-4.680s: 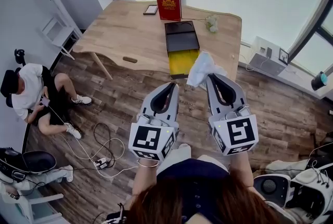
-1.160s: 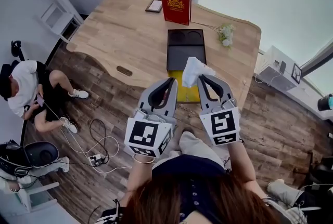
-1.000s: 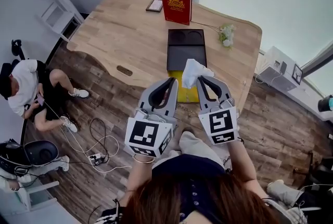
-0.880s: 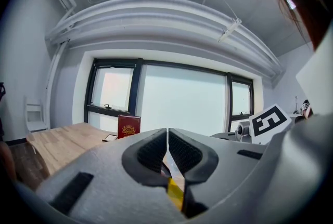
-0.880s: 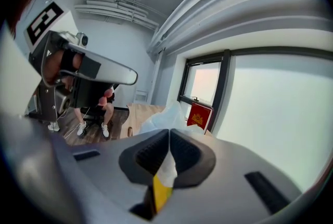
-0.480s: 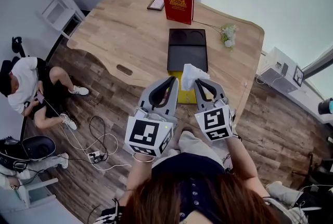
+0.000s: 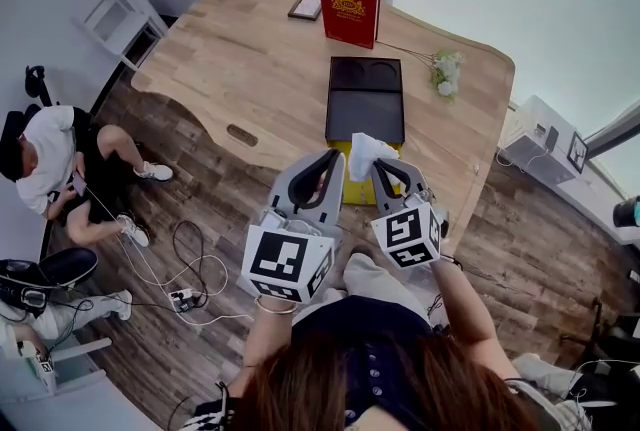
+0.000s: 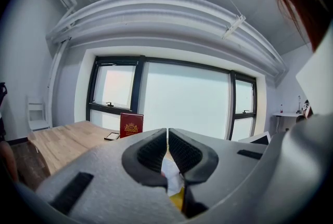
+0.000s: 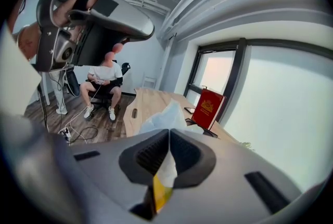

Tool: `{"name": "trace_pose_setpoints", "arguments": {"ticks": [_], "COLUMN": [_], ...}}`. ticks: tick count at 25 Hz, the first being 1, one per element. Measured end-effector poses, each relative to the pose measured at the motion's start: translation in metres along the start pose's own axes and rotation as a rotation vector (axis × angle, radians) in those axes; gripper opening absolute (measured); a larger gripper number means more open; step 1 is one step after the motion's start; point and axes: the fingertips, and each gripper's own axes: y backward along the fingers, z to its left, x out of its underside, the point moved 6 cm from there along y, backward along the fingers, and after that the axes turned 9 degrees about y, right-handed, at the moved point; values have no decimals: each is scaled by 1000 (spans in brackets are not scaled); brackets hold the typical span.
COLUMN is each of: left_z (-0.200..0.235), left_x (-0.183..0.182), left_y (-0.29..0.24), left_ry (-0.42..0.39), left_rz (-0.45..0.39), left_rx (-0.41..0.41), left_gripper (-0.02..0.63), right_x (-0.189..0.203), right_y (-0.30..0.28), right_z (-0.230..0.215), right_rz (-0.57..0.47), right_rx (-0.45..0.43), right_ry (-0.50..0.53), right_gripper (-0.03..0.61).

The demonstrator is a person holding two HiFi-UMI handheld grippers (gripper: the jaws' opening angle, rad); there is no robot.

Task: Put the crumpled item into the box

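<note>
Crumpled item (image 7: 367, 151): a white, tissue-like wad pinched in the fingers of the right gripper (image 7: 386, 165). It hangs in the air over the near, yellow-lined end of the box (image 7: 365, 109); we cannot tell how high above it. In the right gripper view the fingers (image 9: 145, 158) are clamped on a fold of the wad, and most of it billows past the tips. Left gripper (image 7: 328, 162): fingers pressed together with nothing between them, just left of the right gripper.

Step in hand, as we judge it: lower and release.
- We would centre the wad over the yellow compartment (image 7: 357, 187).
- We would take it below the rim before spreading the fingers, since so light a thing may drift or cling to a pad.
- That end sits at the near edge of the tabletop (image 7: 240, 59), so a miss on the near side lands on the floor (image 7: 540, 219).

Surface: pale wood.
- A red book (image 7: 349, 6) stands upright beyond the box.
- A small dark frame (image 7: 305, 7) lies to its left.
- White flowers (image 7: 446, 72) lie right of the box.

Room:
- The floor is planked, with cables (image 7: 190, 269) at near left.
- A seated person (image 7: 50, 154) is at far left.
- Large windows (image 8: 182, 98) stand beyond the tabletop.
</note>
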Motion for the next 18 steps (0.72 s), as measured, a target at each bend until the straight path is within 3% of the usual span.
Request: {"name": "trace_pose_setpoints", "arguments": {"ticks": [18], "left_z": [4], "left_x": [11], "left_y": [-13], "left_ry": [12], "left_rz": [35], "left_rx": [-5], "left_gripper": [32], "right_x": [40], "right_y": [-41], "right_z": [19], "right_rz": [100], "right_rx": [-86], "right_ry": [8], "right_gripper": [29]}}
